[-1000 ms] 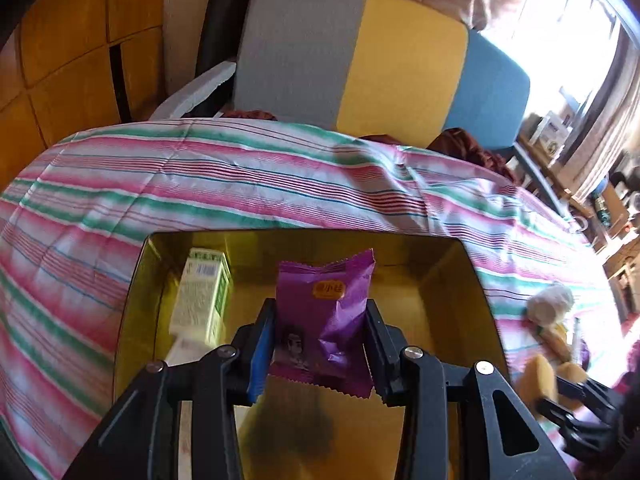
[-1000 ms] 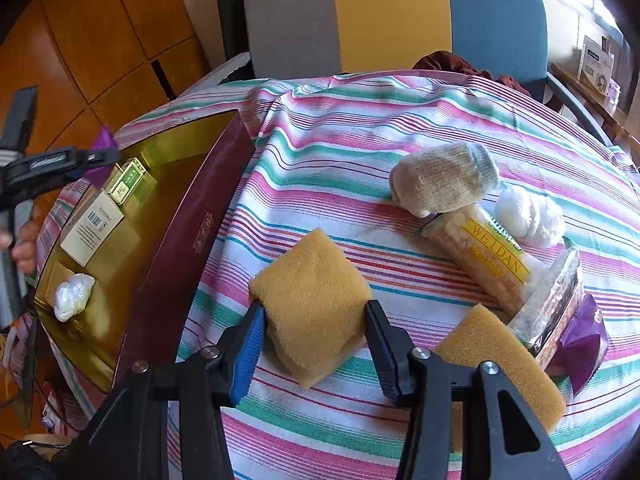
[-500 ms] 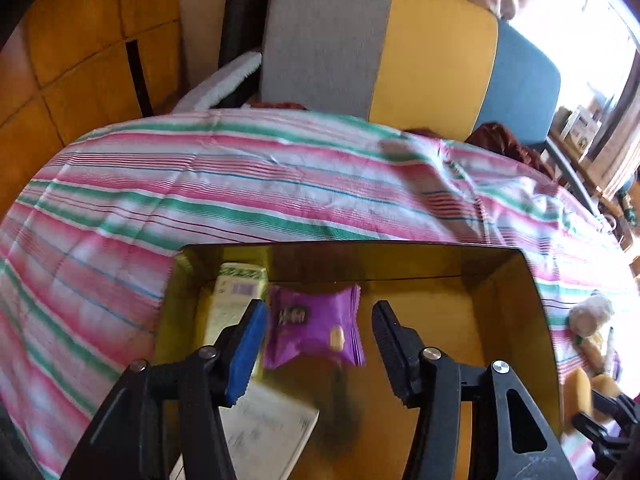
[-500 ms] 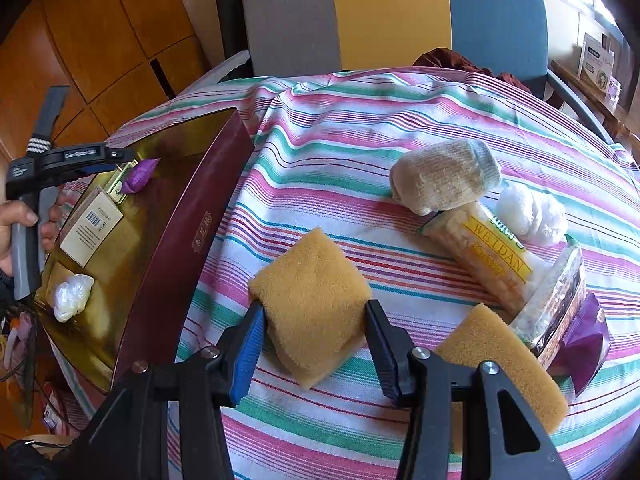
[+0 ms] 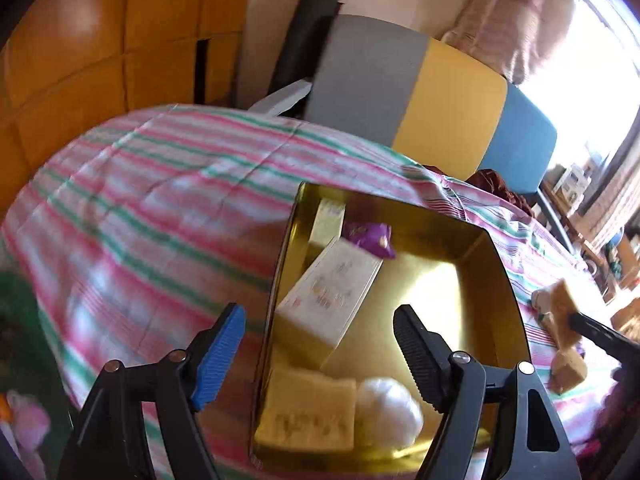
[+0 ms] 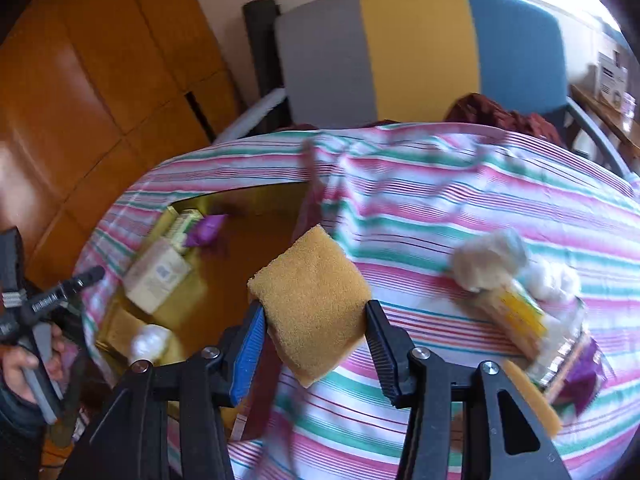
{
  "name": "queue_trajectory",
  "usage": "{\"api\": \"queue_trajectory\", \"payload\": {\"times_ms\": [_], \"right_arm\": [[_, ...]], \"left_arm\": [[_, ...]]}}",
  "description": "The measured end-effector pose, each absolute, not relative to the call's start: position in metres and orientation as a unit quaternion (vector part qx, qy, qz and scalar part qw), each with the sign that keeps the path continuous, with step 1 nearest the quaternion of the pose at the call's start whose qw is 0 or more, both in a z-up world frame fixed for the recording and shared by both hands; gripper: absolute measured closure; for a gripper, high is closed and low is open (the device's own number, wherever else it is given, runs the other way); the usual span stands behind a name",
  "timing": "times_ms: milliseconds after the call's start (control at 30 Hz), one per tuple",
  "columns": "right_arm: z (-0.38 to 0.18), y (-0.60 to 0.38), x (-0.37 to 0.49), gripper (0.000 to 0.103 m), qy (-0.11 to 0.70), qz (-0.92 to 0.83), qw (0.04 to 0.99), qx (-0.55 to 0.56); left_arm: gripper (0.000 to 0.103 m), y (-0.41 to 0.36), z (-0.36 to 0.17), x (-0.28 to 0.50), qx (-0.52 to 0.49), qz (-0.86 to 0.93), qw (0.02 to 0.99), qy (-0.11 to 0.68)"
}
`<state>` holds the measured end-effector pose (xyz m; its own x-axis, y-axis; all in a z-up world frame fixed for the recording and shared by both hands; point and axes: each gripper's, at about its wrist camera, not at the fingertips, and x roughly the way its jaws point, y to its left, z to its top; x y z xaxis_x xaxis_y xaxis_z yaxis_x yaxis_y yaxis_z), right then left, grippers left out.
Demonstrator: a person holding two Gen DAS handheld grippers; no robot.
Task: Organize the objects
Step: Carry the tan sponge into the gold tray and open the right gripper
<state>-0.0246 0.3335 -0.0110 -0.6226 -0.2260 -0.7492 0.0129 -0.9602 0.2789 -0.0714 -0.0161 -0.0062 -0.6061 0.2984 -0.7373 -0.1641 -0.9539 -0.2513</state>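
Note:
My right gripper (image 6: 314, 308) is shut on a yellow sponge (image 6: 312, 292) and holds it off the striped cloth, beside the gold-lined box (image 6: 218, 268). In the left wrist view that box (image 5: 452, 280) holds a purple snack packet (image 5: 370, 236), a white carton (image 5: 332, 292), a green carton (image 5: 328, 220), a sponge (image 5: 308, 412) and a cotton ball (image 5: 390, 404). My left gripper (image 5: 320, 320) hangs over the box's near left rim. Its jaws are opening and nothing is between them. The purple packet (image 6: 208, 228) lies at the box's far end.
A beige rolled sock (image 6: 484, 260), cotton (image 6: 556, 280), a yellow-labelled packet (image 6: 516, 312), another sponge (image 6: 528, 392) and a purple packet (image 6: 588, 376) lie on the striped tablecloth (image 6: 440, 200) at the right. A grey, yellow and blue chair (image 6: 420, 52) stands behind the table.
The left gripper let go of the purple packet, which now lies in the box, and pulled back to the left with wider jaws. The right gripper lifted its sponge off the cloth.

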Motion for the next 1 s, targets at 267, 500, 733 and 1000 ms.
{"api": "queue_trajectory", "payload": {"times_ms": [267,500,733,1000], "right_arm": [[-0.035,0.249,-0.097,0.053,-0.101,-0.857,0.097,0.495],[-0.071,0.2,-0.159,0.048,-0.094,-0.832,0.086,0.54],[-0.068,0.193,-0.163,0.023,-0.126,-0.84,0.114,0.515],[-0.046,0.201,-0.13,0.021,-0.102,-0.856,0.109,0.494]], "left_arm": [[0.021,-0.039,-0.013,-0.047,-0.412,0.896,0.134,-0.095],[0.021,-0.052,-0.026,-0.044,-0.418,0.891,0.131,-0.119],[0.021,-0.051,-0.032,-0.039,-0.413,0.895,0.129,-0.109],[0.016,-0.045,-0.022,-0.034,-0.388,0.911,0.11,-0.085]]}}
